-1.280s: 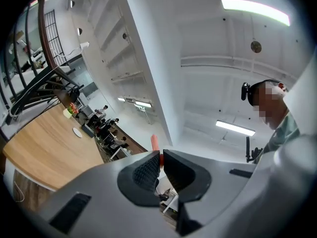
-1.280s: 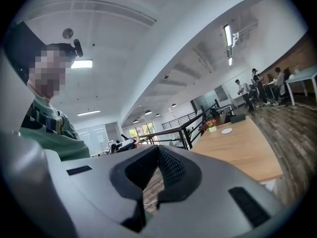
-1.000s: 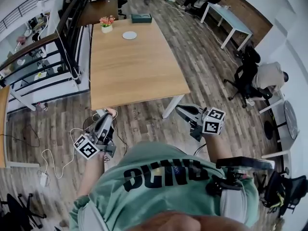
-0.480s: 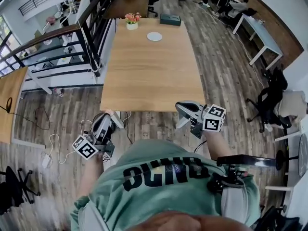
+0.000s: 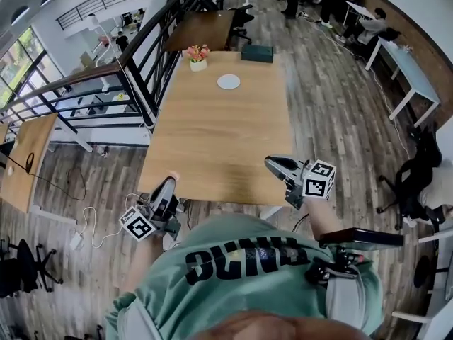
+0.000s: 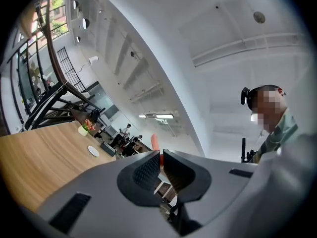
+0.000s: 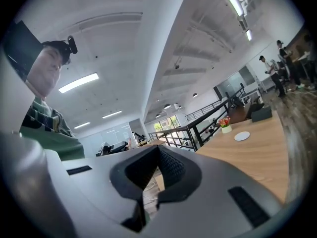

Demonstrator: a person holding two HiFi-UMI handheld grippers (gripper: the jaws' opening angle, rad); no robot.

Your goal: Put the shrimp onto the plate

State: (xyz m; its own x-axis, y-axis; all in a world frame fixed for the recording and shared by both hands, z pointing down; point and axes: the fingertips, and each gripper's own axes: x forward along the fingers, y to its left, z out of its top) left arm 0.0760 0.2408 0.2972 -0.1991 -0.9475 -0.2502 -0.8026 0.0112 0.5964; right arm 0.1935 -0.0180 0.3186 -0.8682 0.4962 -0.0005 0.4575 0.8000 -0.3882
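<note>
Pale wooden table (image 5: 212,140) lay ahead, the left tongs (image 5: 170,182) clamped on the orange shrimp (image 6: 154,143) off its near edge, the white plate (image 5: 228,82) far across, the right tongs (image 5: 272,163) closed, empty.

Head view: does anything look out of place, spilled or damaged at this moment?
Nothing stands out. The table holds only the plate, a flower pot and a dark box, neatly set at its far end. The left gripper pinches the orange shrimp.
</note>
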